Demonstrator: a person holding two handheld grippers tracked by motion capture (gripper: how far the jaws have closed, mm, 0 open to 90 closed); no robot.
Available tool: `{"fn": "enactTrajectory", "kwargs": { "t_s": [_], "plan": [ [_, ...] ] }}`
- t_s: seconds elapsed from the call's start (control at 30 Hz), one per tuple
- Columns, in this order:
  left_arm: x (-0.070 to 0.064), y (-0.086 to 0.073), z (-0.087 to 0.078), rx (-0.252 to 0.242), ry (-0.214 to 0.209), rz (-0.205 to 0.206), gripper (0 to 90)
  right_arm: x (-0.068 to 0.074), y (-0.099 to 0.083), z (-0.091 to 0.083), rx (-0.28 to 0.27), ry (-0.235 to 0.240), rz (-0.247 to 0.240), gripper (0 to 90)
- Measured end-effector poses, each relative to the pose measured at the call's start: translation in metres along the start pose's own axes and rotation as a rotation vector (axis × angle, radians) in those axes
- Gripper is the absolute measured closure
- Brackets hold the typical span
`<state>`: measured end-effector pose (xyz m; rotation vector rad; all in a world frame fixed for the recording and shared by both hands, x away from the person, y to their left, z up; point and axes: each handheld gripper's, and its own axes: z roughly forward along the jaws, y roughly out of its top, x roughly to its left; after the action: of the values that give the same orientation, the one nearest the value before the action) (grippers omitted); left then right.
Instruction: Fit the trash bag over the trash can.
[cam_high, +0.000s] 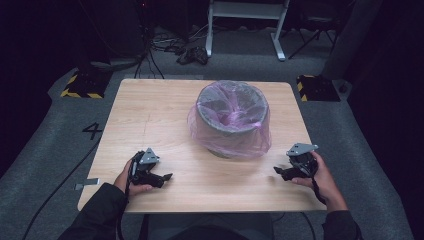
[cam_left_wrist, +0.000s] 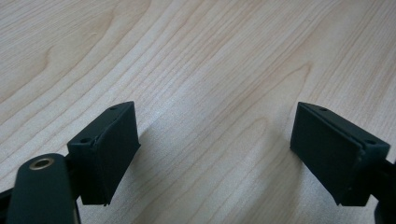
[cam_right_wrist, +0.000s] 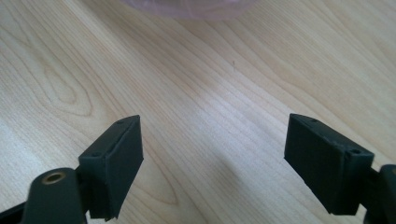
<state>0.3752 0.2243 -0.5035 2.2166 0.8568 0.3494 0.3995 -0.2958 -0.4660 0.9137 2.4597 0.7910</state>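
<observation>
Right gripper view — pink bag cut off at top.

A thin, glossy pink plastic bag lines the matt grey bin on the smooth light-wood table.

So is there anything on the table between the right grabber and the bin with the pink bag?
No. In the high view, bare wooden table separates the right gripper from the bin.

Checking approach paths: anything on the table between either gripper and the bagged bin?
Nothing visible. Bare wooden table lies between the left gripper, the right gripper and the grey bin with its pink bag. Both grippers open, empty.
</observation>
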Motion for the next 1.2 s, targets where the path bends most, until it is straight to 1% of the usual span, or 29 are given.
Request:
{"fn": "enactTrajectory", "kwargs": {
  "t_s": [0.1,0.3,0.33,0.4,0.53,0.57,0.67,0.73,0.77,0.83,1.2],
  "plan": [
    [0.000,0.000,0.000,0.000,0.000,0.001,15.1,-0.002,-0.006,0.001,-0.009,-0.002,0.028,19.1],
    [0.000,0.000,0.000,0.000,-0.001,-0.001,15.1,-0.008,-0.018,0.001,-0.050,-0.001,0.092,18.5],
    [0.000,0.000,0.000,0.001,-0.001,-0.001,15.1,-0.009,-0.020,0.001,-0.059,-0.003,0.109,18.4],
    [0.000,0.000,0.000,0.001,-0.001,-0.002,15.1,-0.012,-0.026,0.000,-0.076,0.004,0.132,18.2],
    [0.000,0.000,0.000,0.003,0.000,-0.002,15.1,-0.015,-0.040,0.002,-0.088,0.004,0.185,17.9],
    [0.000,0.000,0.000,0.003,0.000,-0.002,15.1,-0.016,-0.043,0.002,-0.086,0.006,0.194,17.7],
    [0.000,0.001,0.000,0.003,0.004,-0.001,15.1,-0.019,-0.051,0.004,-0.075,-0.008,0.219,16.1],
    [0.000,0.001,0.000,0.003,0.005,-0.001,15.1,-0.021,-0.055,0.004,-0.097,-0.002,0.249,16.1],
    [0.000,0.001,0.000,0.003,0.005,-0.001,15.1,-0.021,-0.057,0.003,-0.104,-0.013,0.253,16.0],
    [0.001,0.001,0.000,0.004,0.003,0.000,15.0,-0.020,-0.060,0.003,-0.119,-0.020,0.259,16.0],
    [0.001,0.001,0.001,0.003,0.001,-0.005,15.0,-0.020,-0.060,0.003,-0.121,-0.021,0.257,15.9]
  ]
}}
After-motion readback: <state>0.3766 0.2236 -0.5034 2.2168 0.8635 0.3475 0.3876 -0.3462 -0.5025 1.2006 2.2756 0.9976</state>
